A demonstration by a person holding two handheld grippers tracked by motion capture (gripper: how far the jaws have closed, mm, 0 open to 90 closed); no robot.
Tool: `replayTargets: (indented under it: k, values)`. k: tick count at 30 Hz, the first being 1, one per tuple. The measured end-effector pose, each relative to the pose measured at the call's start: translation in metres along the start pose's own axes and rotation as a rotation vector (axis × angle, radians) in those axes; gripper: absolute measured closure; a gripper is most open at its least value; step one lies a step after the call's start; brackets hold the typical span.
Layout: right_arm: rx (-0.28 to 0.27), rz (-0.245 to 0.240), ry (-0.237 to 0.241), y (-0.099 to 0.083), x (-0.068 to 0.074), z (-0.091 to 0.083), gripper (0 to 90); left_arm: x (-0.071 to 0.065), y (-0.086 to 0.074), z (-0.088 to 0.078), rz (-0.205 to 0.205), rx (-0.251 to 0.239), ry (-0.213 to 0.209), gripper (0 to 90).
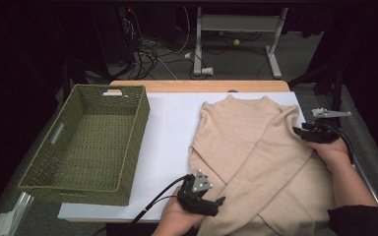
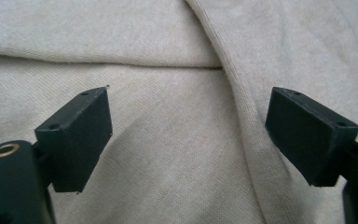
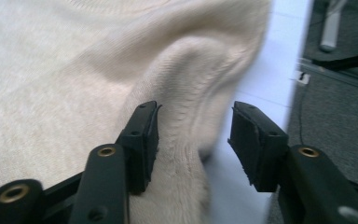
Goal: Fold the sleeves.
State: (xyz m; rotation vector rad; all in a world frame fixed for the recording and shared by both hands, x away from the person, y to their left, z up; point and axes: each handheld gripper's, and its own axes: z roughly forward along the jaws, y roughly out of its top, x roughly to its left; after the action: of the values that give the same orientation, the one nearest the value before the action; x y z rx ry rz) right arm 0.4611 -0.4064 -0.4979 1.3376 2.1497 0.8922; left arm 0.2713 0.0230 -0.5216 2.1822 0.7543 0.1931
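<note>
Sweater point(image 1: 256, 157) flat on white sheet point(image 1: 170, 132), right of basket point(image 1: 91, 142). Left gripper point(image 1: 215, 202) open at hem; right gripper point(image 1: 300, 132) open around sleeve ridge. Pinch ridge fully before you fold.

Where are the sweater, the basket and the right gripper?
sweater point(image 1: 256, 147), high view, on its chest.
basket point(image 1: 135, 142), high view, on its right wall.
right gripper point(image 3: 193, 140), right gripper view, midway between its fingertips.

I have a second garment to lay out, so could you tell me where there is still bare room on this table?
A bare white strip runs between the green basket and the beige sweater. The basket's floor is free too. The right half is crowded: the sweater reaches nearly to that edge, with both claws at it.
</note>
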Motion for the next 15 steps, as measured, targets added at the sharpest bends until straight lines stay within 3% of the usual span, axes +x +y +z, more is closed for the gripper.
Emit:
replayTargets:
  k: [1, 3, 5, 8, 12, 13, 15]
  values:
    - [0.016, -0.017, -0.011, 0.0, 0.002, 0.003, 76.9, -0.001, 0.0, 0.001, 0.002, 0.009, -0.003, 17.6]
    - [0.018, -0.054, -0.027, 0.001, 0.003, 0.005, 85.3, 0.001, 0.001, 0.001, -0.005, 0.017, -0.007, 18.2]
    - [-0.003, -0.057, -0.064, 0.002, -0.001, 0.001, 85.8, 0.002, 0.001, 0.001, -0.022, 0.016, -0.014, 18.3]
    - [-0.026, 0.006, -0.08, -0.002, -0.023, -0.006, 86.3, 0.002, 0.0, 0.001, -0.024, 0.013, -0.016, 19.9]
    - [-0.013, 0.022, -0.08, -0.005, -0.035, -0.006, 84.7, 0.004, 0.001, 0.001, -0.036, 0.019, -0.031, 22.3]
    - [-0.013, 0.019, -0.105, -0.005, -0.035, -0.006, 84.4, 0.004, 0.001, 0.001, -0.035, 0.02, -0.032, 22.8]
    - [-0.048, 0.044, -0.105, -0.003, -0.039, -0.007, 79.8, 0.004, 0.0, 0.001, -0.028, 0.015, -0.042, 25.6]
